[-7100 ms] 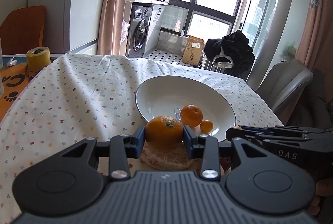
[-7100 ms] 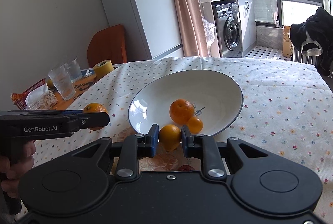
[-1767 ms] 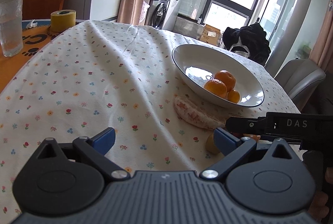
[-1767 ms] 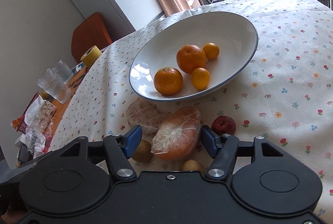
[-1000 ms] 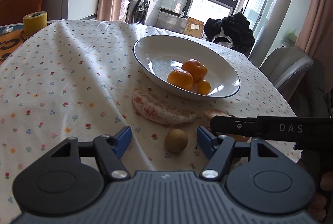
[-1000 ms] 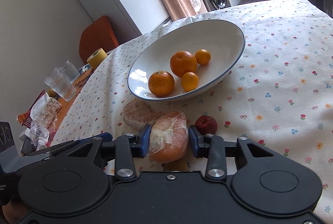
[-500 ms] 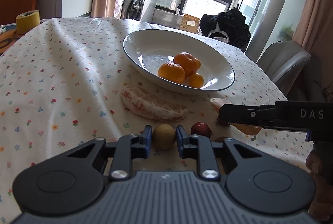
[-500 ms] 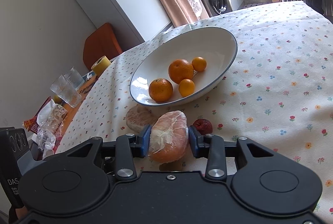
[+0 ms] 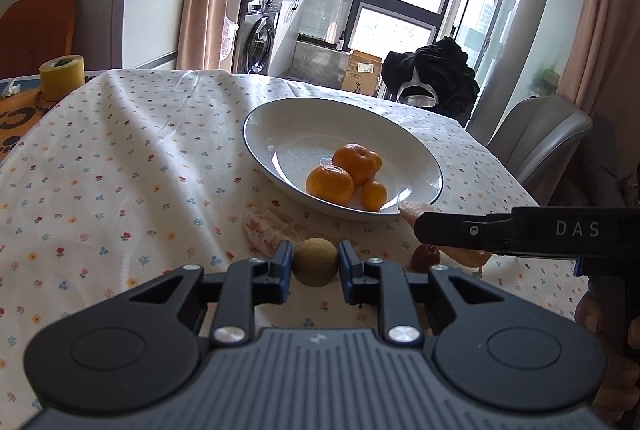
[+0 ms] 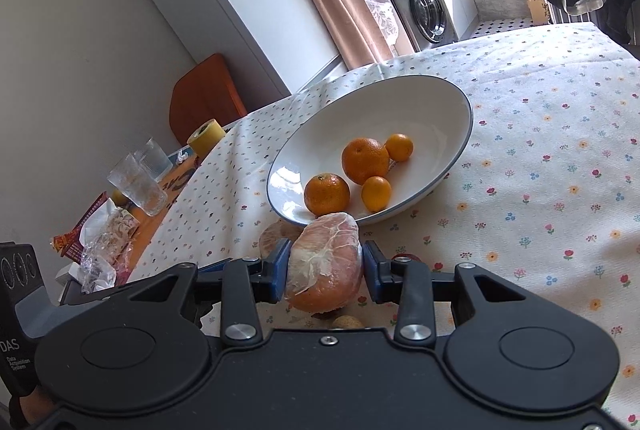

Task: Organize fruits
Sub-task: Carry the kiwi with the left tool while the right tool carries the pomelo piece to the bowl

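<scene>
While the left claw grips a small brown round fruit between its blue pads, a peeled citrus piece lies on the flowered cloth of the counter just beyond it. Farther back, the white bowl holds four oranges. A small red fruit lies near the bowl's rim. Rightmost, the right claw is clamped on a peeled grapefruit, close to the bowl's near edge.

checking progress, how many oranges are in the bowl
4, all in the bowl: big one mid, another near its front rim, small ones at back and front.
</scene>
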`<action>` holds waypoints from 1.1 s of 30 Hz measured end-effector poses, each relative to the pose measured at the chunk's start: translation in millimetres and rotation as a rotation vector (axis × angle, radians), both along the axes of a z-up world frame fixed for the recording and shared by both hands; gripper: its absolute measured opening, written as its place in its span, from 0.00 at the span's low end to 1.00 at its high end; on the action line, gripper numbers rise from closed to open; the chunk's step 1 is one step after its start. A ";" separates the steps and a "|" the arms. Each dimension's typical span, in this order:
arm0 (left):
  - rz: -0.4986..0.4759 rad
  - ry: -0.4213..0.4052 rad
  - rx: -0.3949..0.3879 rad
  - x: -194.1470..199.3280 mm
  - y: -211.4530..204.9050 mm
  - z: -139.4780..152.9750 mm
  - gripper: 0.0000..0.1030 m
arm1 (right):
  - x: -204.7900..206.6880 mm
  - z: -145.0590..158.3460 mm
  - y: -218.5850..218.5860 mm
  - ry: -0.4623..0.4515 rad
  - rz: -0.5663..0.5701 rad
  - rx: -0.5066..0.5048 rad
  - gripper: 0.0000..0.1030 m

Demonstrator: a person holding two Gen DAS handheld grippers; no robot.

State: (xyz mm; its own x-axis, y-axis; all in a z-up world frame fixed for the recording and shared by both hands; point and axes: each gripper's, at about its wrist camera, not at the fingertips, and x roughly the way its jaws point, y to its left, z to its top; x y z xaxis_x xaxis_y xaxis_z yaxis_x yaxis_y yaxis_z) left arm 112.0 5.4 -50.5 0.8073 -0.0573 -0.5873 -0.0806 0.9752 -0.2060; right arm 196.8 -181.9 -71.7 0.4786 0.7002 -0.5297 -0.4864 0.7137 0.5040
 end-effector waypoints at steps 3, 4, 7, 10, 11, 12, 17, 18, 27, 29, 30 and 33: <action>-0.004 -0.011 0.007 3.3 -0.7 5.5 0.22 | 2.6 2.4 -1.1 -0.007 0.000 0.007 0.35; -0.004 -0.014 0.008 4.2 -0.7 7.0 0.22 | 3.8 3.3 -1.5 -0.009 0.000 0.009 0.35; -0.005 -0.026 0.011 9.7 -0.5 11.5 0.22 | 9.4 6.5 -3.4 -0.018 -0.006 0.011 0.35; -0.007 -0.032 0.017 16.5 -0.9 14.4 0.22 | 16.6 9.1 -5.3 -0.026 -0.019 0.012 0.35; -0.006 -0.032 0.018 18.7 -0.7 14.9 0.22 | 19.5 9.7 -6.2 -0.027 -0.025 0.013 0.35; -0.007 -0.032 0.019 21.8 -0.5 15.9 0.22 | 22.5 10.0 -7.0 -0.027 -0.029 0.015 0.35; 0.003 -0.037 0.033 34.7 1.5 19.0 0.22 | 38.2 10.2 -10.1 -0.030 -0.053 0.020 0.35; 0.012 -0.044 0.031 38.8 4.0 20.3 0.22 | 41.8 9.6 -10.4 -0.027 -0.053 0.023 0.35; 0.042 -0.058 0.047 64.2 7.3 26.9 0.22 | 75.8 6.3 -10.1 -0.020 -0.079 0.031 0.35; 0.040 -0.050 0.053 69.7 7.4 25.6 0.22 | 81.4 6.4 -9.8 -0.023 -0.089 0.037 0.35; 0.039 -0.048 0.056 71.7 7.4 25.1 0.22 | 84.0 6.1 -9.1 -0.027 -0.095 0.037 0.35; 0.036 -0.040 0.065 79.8 7.2 22.5 0.22 | 89.7 4.5 -7.8 -0.028 -0.101 0.042 0.35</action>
